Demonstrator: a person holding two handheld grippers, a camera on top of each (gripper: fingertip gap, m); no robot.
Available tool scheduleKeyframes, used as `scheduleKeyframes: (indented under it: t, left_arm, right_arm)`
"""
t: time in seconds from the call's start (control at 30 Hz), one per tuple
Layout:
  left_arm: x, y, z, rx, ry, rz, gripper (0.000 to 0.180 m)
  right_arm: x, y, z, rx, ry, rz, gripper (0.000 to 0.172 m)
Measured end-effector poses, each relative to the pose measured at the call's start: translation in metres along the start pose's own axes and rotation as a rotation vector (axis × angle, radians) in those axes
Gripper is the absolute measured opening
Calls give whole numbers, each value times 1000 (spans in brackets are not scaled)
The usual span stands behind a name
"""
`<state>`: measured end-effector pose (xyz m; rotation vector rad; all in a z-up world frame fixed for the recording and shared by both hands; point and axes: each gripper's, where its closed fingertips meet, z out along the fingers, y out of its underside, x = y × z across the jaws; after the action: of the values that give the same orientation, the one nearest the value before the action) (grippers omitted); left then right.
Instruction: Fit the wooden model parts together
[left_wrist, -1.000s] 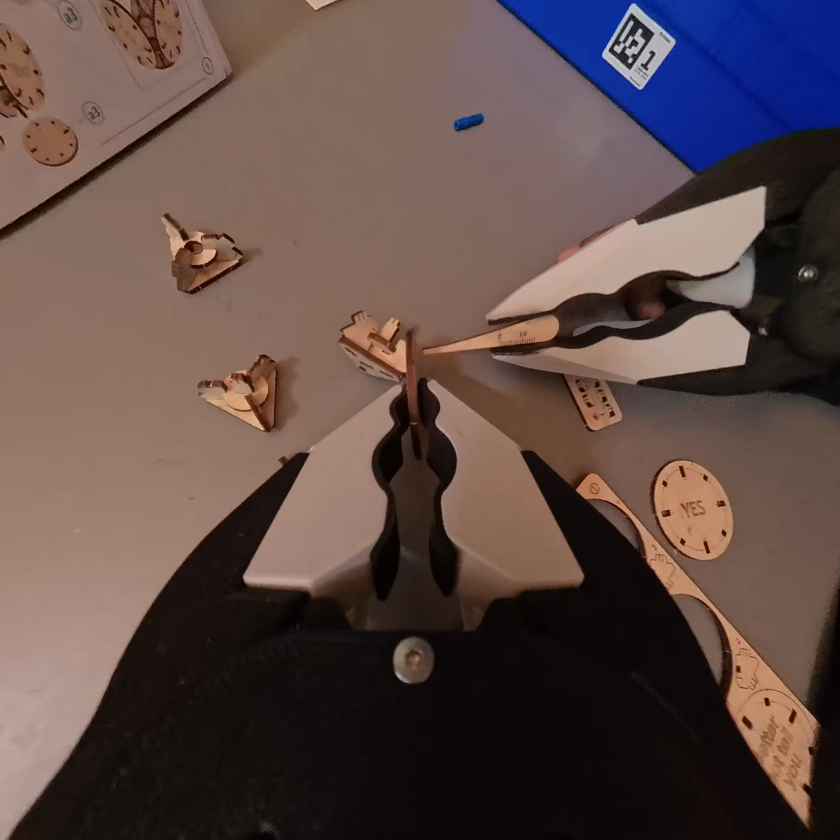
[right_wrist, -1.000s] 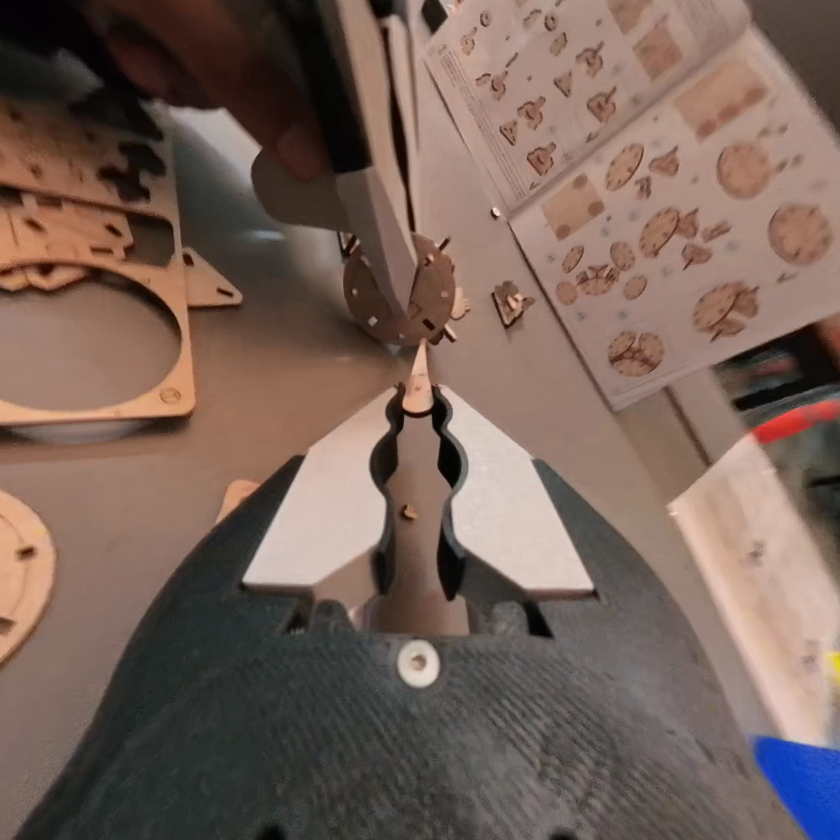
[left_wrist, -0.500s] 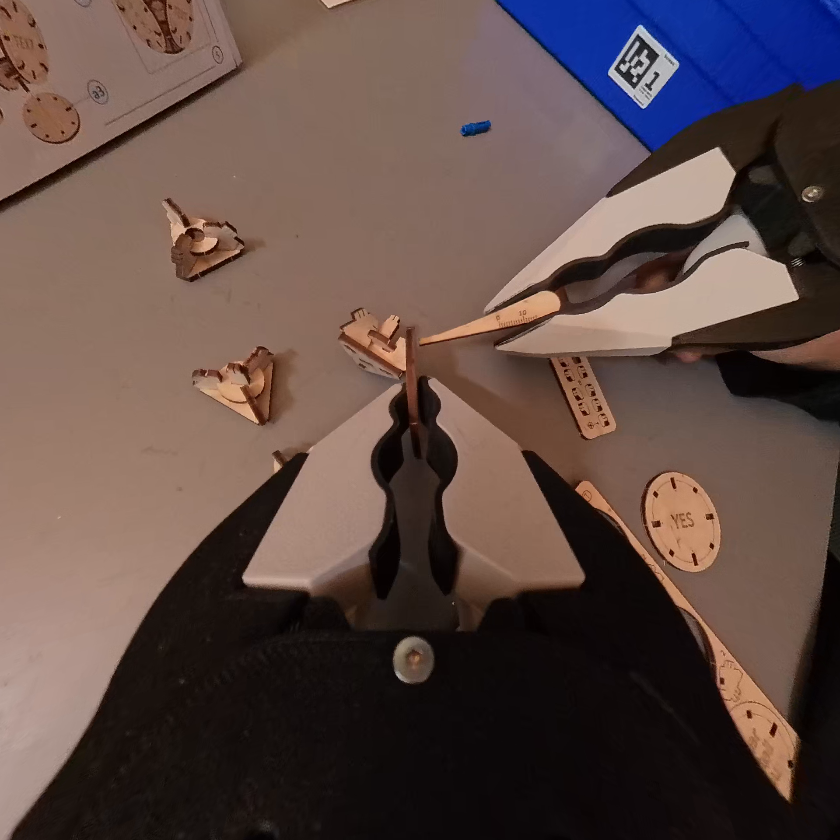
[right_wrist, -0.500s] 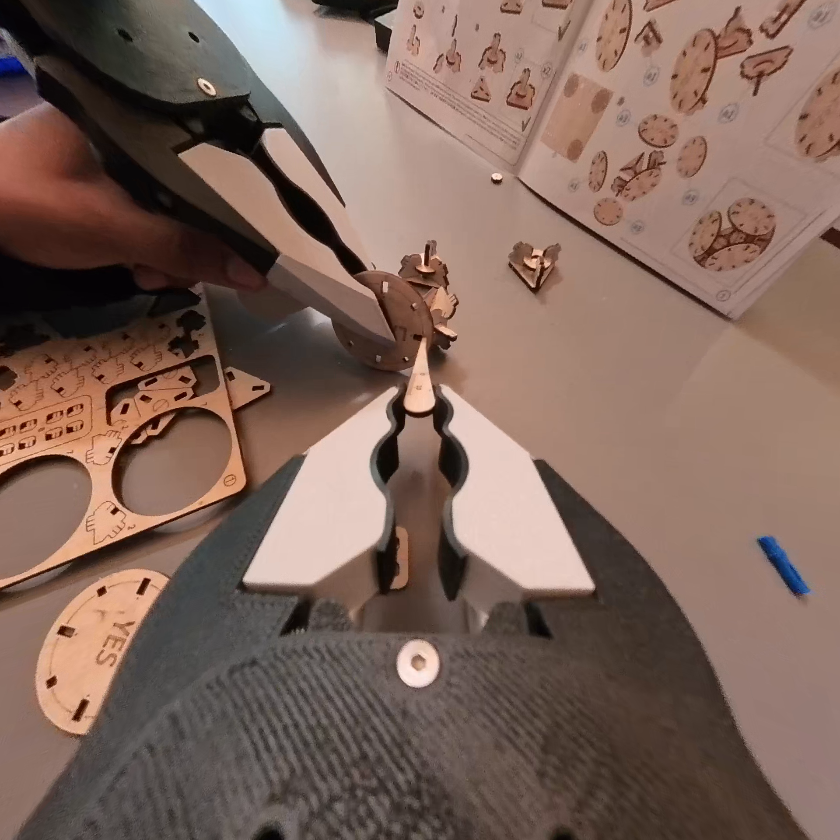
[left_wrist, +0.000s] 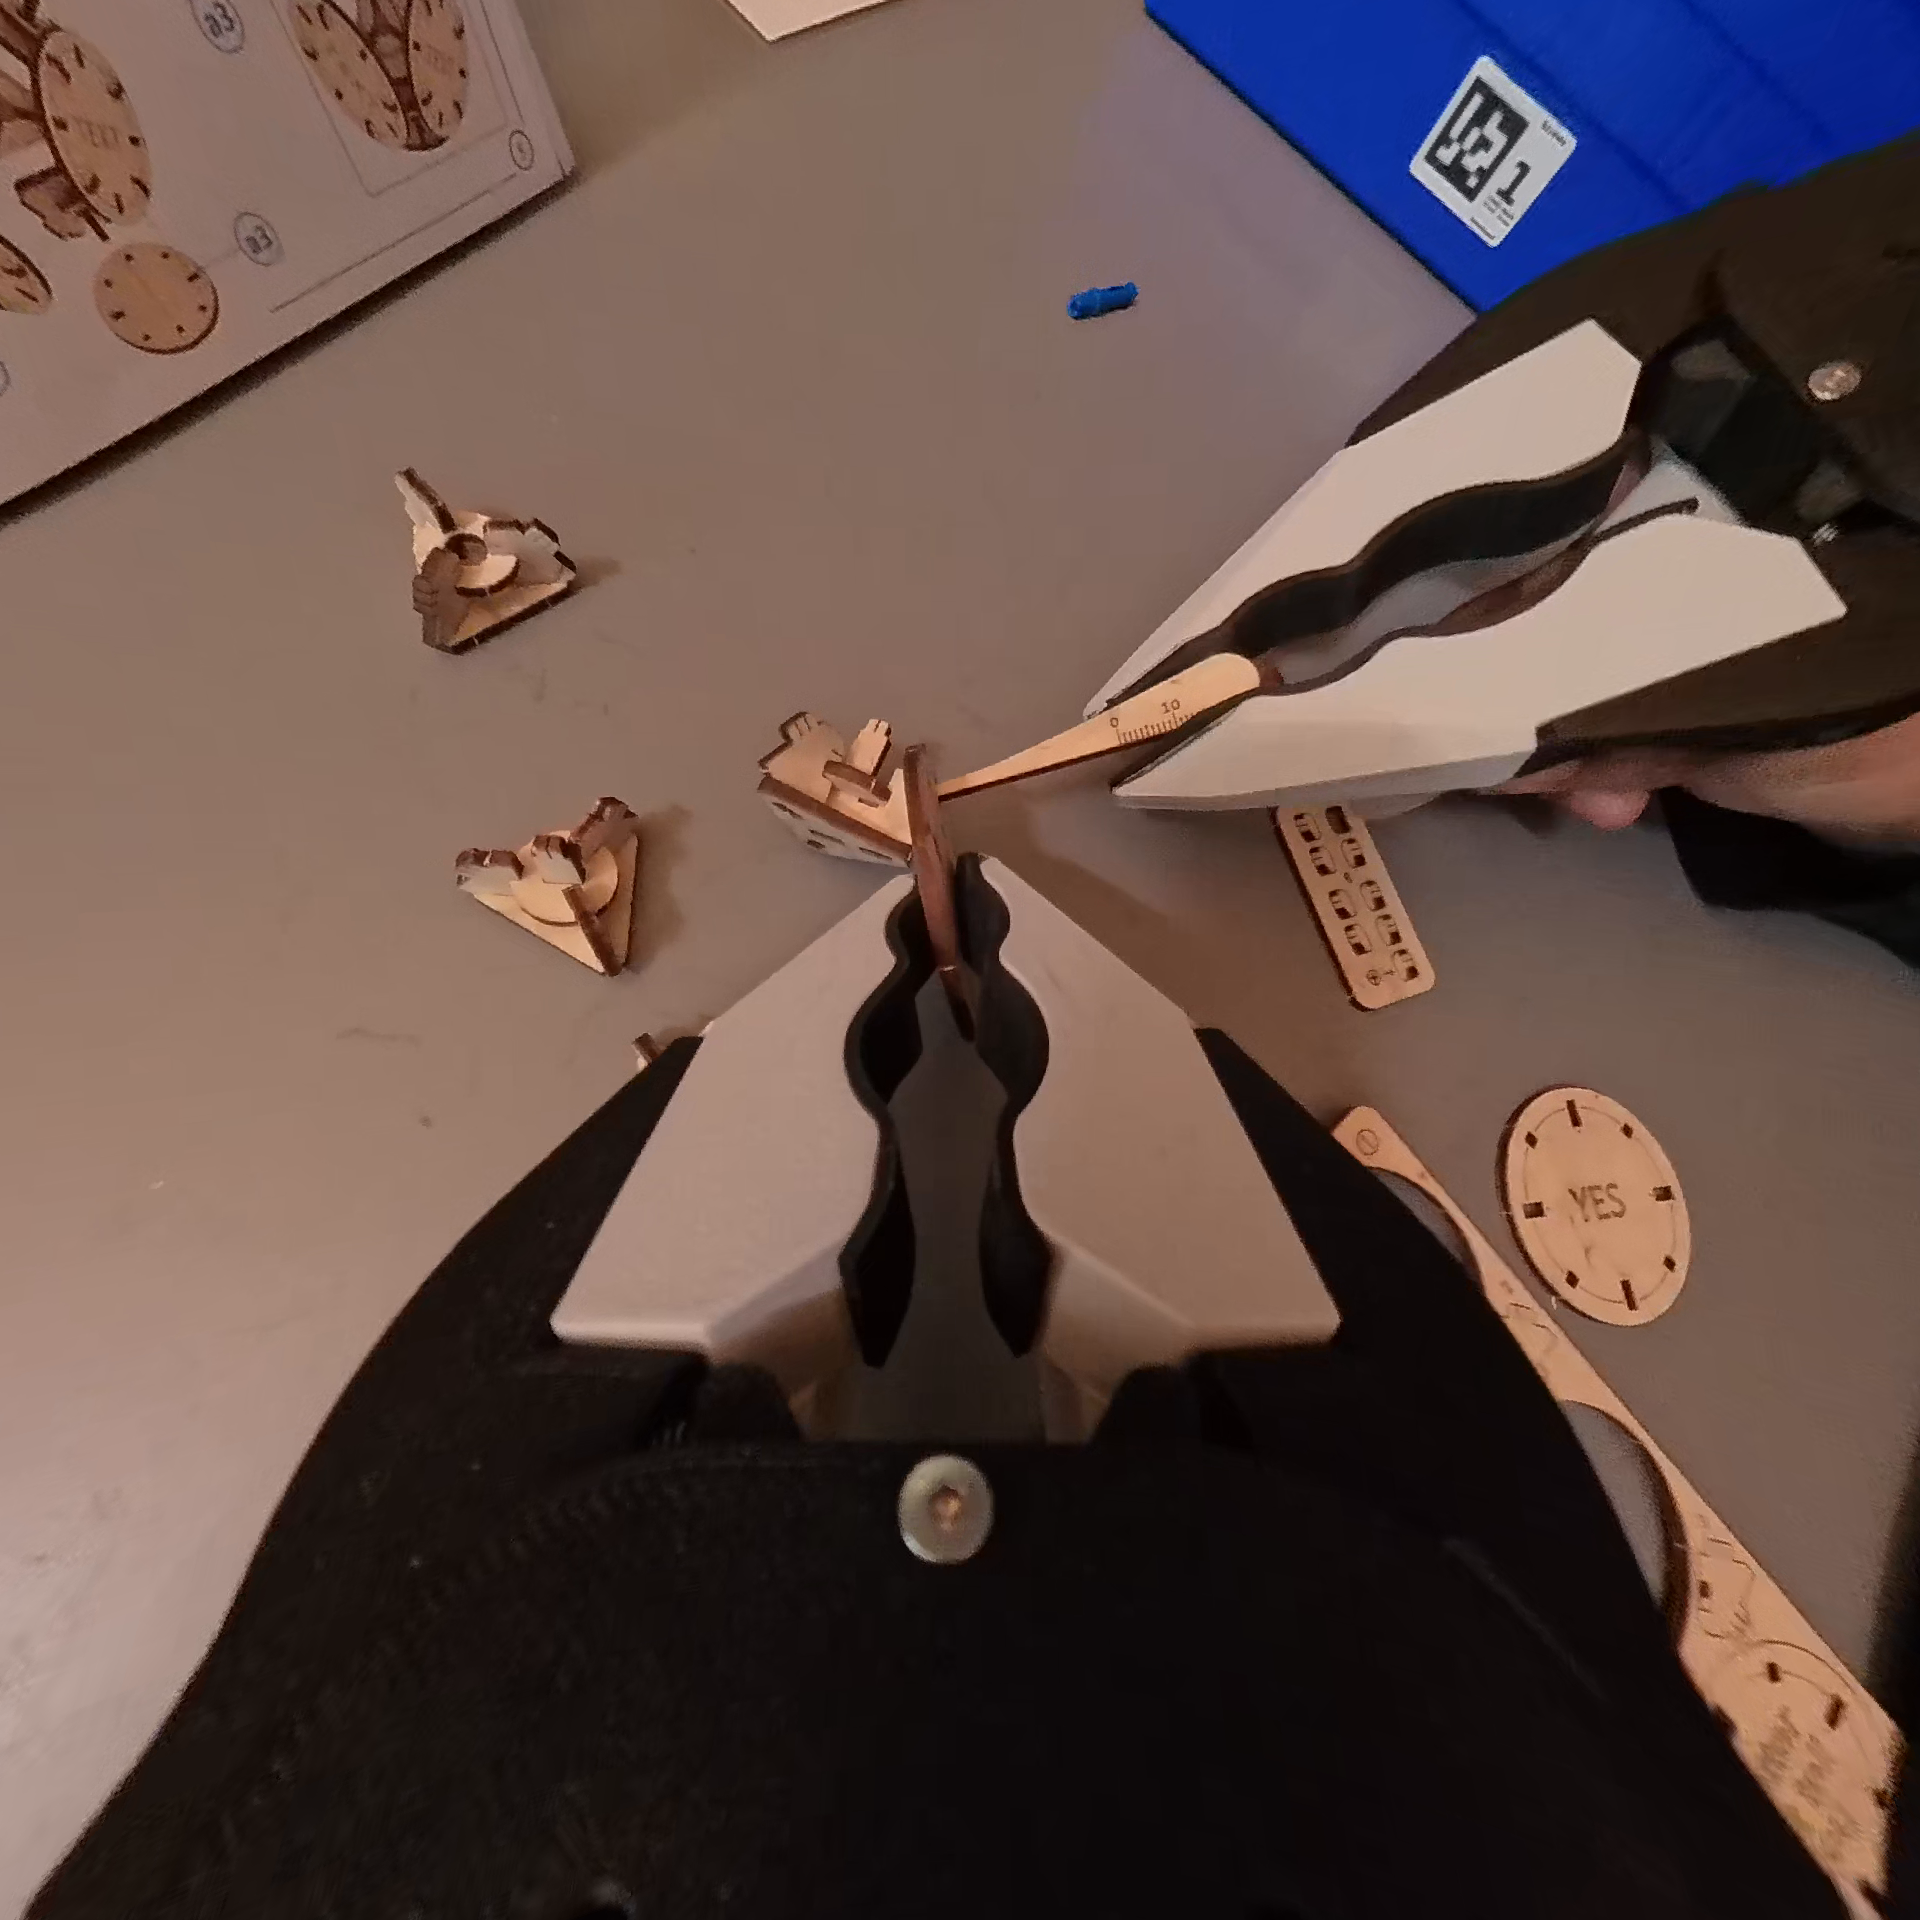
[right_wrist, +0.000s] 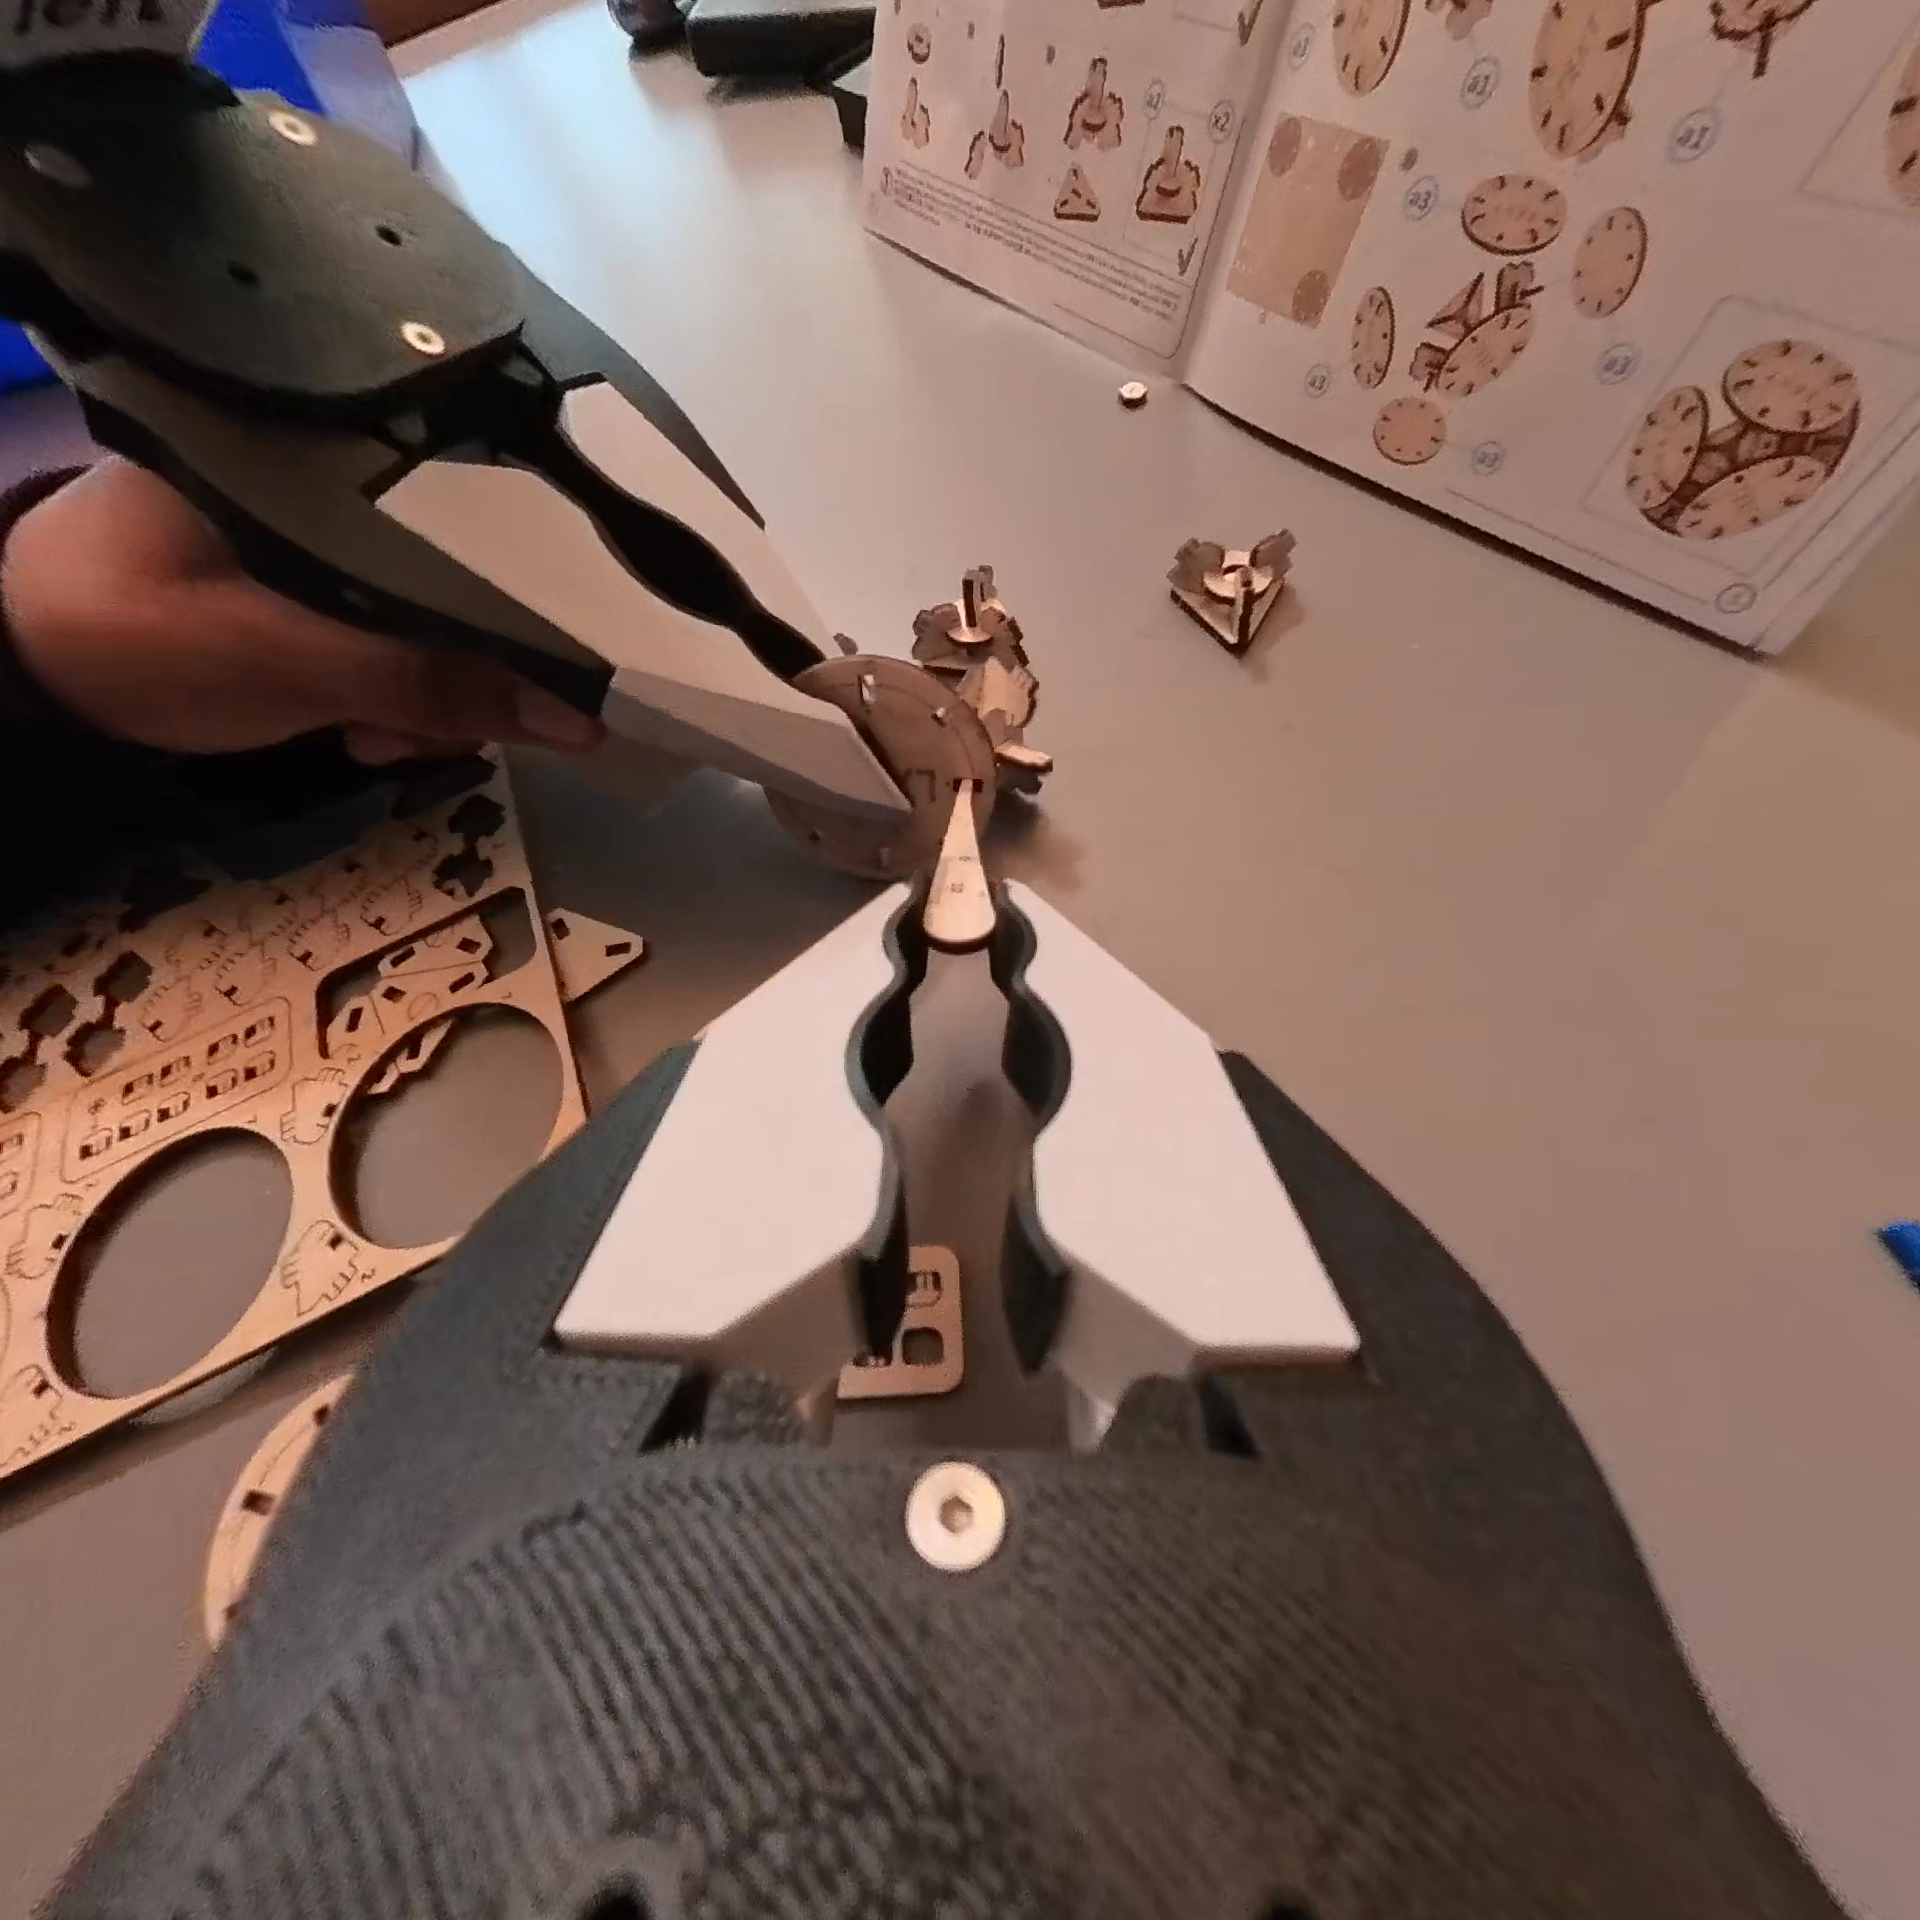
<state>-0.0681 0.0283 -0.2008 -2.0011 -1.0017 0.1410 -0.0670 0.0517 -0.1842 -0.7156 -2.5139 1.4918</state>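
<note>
My left gripper (left_wrist: 940, 883) is shut on a round wooden disc (left_wrist: 928, 821), held edge-on just above the grey table (left_wrist: 831, 468). The right wrist view shows the disc's slotted face (right_wrist: 935, 748) in the left gripper (right_wrist: 862, 727). My right gripper (right_wrist: 956, 904) is shut on a thin pointed wooden stick (right_wrist: 961, 873) with scale marks. The stick's tip touches the disc's face at a slot. In the left wrist view the right gripper (left_wrist: 1107, 753) comes in from the right with the stick (left_wrist: 1070, 748). A small triangular wooden assembly (left_wrist: 831, 800) sits right behind the disc.
Two more triangular assemblies (left_wrist: 561, 883) (left_wrist: 478, 561) lie to the left. A flat wooden disc (left_wrist: 1595, 1205), a small parts strip (left_wrist: 1351, 904) and a cut-out wooden sheet (right_wrist: 260, 1091) lie near the grippers. An open instruction booklet (right_wrist: 1507, 260), a blue peg (left_wrist: 1101, 301) and a blue bin (left_wrist: 1558, 104) are farther off. My left and right fingertips are right by each other. The blue peg (left_wrist: 1101, 301) sits 15 centimetres or so from the ends of my right fingers.
The right gripper has swung round and brought the stick's tip against the disc's face. The left gripper has kept hold of the disc, which now leans slightly.
</note>
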Motion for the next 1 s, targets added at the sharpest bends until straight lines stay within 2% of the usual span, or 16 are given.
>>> scheduleKeyframes:
  t: [0.2, 0.43, 0.63, 0.7, 0.73, 0.87, 1.0]
  left_arm:
    - [-2, 0, 0, 0, -17, 24, 3]
    - [-3, 2, 0, -23, -47, 188, 7]
    - [-2, 3, -1, -31, -44, 261, 8]
    - [12, 5, 3, -37, 31, 282, 4]
    - [12, 5, 4, -44, -10, 335, 6]
    - [11, 2, 5, -43, -34, 256, 5]
    - [10, 1, 6, -49, -48, 266, 5]
  right_arm:
    - [-1, 4, 4, -33, -9, 3, 10]
    - [-1, 8, 6, -65, -56, 46, 10]
    - [2, 7, 5, -59, -102, 75, 10]
    - [-2, 15, 11, -124, -119, 52, 10]
    - [-2, 14, 13, -124, -97, 6, 10]
    - [0, 12, 13, -111, -75, -7, 10]
    - [1, 14, 13, -122, -54, -31, 10]
